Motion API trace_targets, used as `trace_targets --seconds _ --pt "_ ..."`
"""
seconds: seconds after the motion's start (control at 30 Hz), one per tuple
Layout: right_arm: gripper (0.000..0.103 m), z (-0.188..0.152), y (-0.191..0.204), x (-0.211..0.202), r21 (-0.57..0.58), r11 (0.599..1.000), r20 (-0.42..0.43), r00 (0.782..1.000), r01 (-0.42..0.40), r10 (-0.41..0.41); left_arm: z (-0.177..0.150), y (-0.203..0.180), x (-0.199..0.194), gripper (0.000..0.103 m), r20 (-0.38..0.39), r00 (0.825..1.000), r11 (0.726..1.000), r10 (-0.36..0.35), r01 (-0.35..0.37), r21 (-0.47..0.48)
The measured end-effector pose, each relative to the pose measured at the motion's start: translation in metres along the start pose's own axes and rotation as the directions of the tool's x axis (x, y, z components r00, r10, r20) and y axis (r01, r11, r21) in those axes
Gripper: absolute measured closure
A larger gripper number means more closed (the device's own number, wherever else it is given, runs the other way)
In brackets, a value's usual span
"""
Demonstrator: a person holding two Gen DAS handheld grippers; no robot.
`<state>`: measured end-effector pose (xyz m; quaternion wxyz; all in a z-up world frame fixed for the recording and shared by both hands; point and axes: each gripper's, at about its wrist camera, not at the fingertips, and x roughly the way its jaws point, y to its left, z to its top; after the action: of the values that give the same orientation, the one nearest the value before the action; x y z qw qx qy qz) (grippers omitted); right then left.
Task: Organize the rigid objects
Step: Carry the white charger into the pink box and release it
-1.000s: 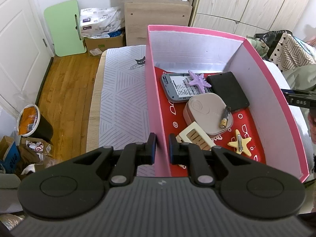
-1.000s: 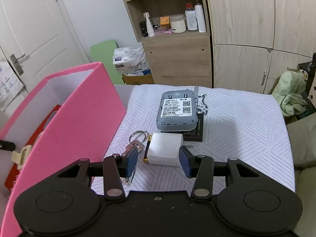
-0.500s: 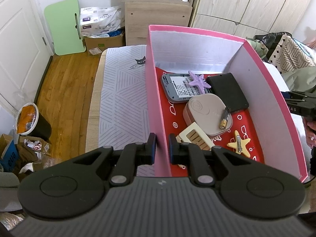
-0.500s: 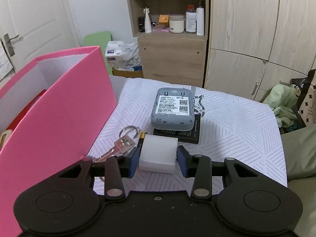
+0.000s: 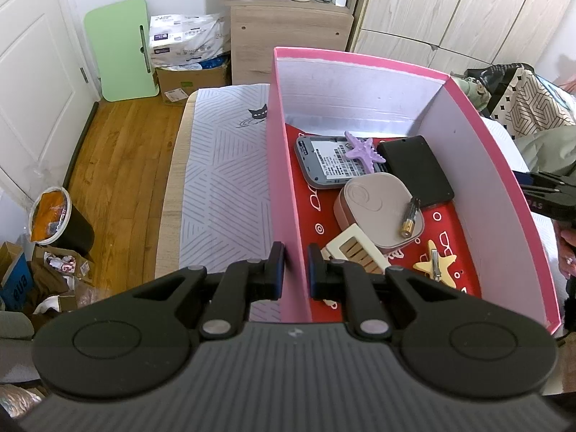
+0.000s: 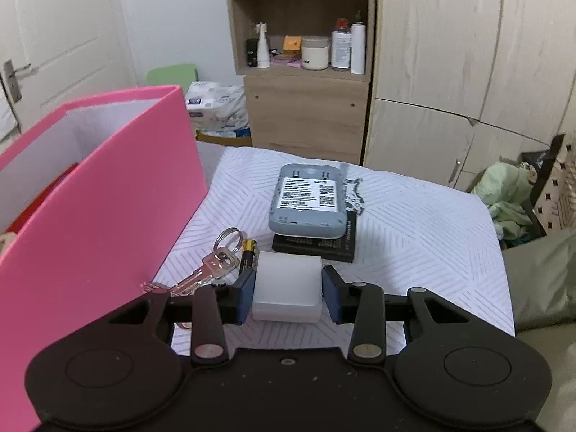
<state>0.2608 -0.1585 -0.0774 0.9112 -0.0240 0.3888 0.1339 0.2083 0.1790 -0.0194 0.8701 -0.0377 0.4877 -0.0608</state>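
My left gripper (image 5: pixel 296 270) is shut on the near left wall of the pink box (image 5: pixel 284 194). Inside the box lie a grey router (image 5: pixel 324 165), a purple starfish (image 5: pixel 360 149), a black drive (image 5: pixel 417 169), a taupe case (image 5: pixel 374 208) with a battery (image 5: pixel 410 212) on it, and a yellow star (image 5: pixel 433 261). In the right wrist view my right gripper (image 6: pixel 288 291) has its blue pads against both sides of a white block (image 6: pixel 288 288) on the striped cloth. The pink box (image 6: pixel 108 208) stands just left of it.
Keys on a ring (image 6: pixel 212 270) and a battery (image 6: pixel 247 253) lie left of the block. Beyond it a second grey router (image 6: pixel 307 205) rests on a flat black pack (image 6: pixel 316 248). A wooden shelf unit (image 6: pixel 306 115) and wardrobe doors stand behind; clothes lie at the right.
The right gripper moved in around the white block and its jaws narrowed until the pads met its sides; it also tilted a little. The left gripper and box stayed put.
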Motion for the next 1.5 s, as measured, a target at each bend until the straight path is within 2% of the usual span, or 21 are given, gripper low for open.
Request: trace_targets --seconds 0.2,0.37,0.47,0.6,0.7,0.77,0.87,0.97,1.03,1.1,1.17,1.27,1.37,1.5 --pt "0.058 0.004 0.000 -0.030 0.017 1.000 0.058 0.998 -0.022 0.021 0.001 0.000 0.000 0.091 0.002 1.000 1.000 0.000 0.000 -0.001" --pt "0.058 0.015 0.014 -0.063 -0.018 0.996 0.125 0.988 -0.093 0.094 0.001 0.000 -0.001 0.091 0.003 1.000 1.000 -0.001 0.001 -0.003" --pt "0.058 0.022 0.030 -0.083 -0.061 0.985 0.158 0.973 -0.161 0.169 0.002 0.000 -0.001 0.091 0.002 1.000 1.000 -0.005 0.005 -0.003" --pt "0.058 0.034 0.051 -0.102 -0.116 0.941 0.156 0.930 -0.317 0.333 0.002 0.000 -0.001 0.091 0.003 1.000 1.000 -0.009 0.009 -0.005" --pt "0.058 0.041 0.071 -0.103 -0.153 0.895 0.105 0.894 -0.419 0.436 0.003 0.001 -0.001 0.091 0.004 1.000 1.000 -0.014 0.014 -0.008" --pt "0.058 0.044 0.087 -0.097 -0.179 0.870 0.050 0.879 -0.460 0.475 0.003 0.001 -0.001 0.091 0.005 1.000 1.000 -0.017 0.017 -0.008" --pt "0.058 0.045 0.111 -0.087 -0.219 0.832 -0.040 0.857 -0.510 0.514 0.002 0.002 -0.001 0.091 0.005 1.000 1.000 -0.019 0.019 -0.006" --pt "0.058 0.046 0.131 -0.072 -0.206 0.789 -0.169 0.815 -0.579 0.554 0.002 0.003 0.000 0.091 0.006 1.000 1.000 -0.022 0.022 -0.004" --pt "0.058 0.047 0.144 -0.057 -0.181 0.772 -0.253 0.787 -0.609 0.562 0.002 0.003 0.000 0.091 0.008 1.000 1.000 -0.023 0.023 -0.003" --pt "0.058 0.046 0.158 -0.044 -0.177 0.767 -0.321 0.772 -0.617 0.548 0.001 0.004 0.000 0.091 0.009 1.000 1.000 -0.026 0.026 -0.005" --pt "0.058 0.043 0.166 -0.032 -0.190 0.769 -0.368 0.770 -0.611 0.521 0.001 0.005 0.000 0.091 0.007 1.000 0.999 -0.030 0.031 -0.010" --pt "0.058 0.039 0.172 -0.015 -0.218 0.787 -0.406 0.787 -0.578 0.466 0.002 0.005 0.000 0.091 0.004 0.999 0.999 -0.033 0.033 -0.004" --pt "0.058 0.035 0.178 -0.008 -0.240 0.773 -0.444 0.775 -0.587 0.450 0.002 0.005 0.000 0.090 0.007 0.999 0.999 -0.036 0.037 -0.006" --pt "0.057 0.032 0.181 -0.014 -0.299 0.757 -0.425 0.792 -0.581 0.439 0.000 0.004 0.000 0.090 0.007 1.000 1.000 -0.030 0.030 0.001"
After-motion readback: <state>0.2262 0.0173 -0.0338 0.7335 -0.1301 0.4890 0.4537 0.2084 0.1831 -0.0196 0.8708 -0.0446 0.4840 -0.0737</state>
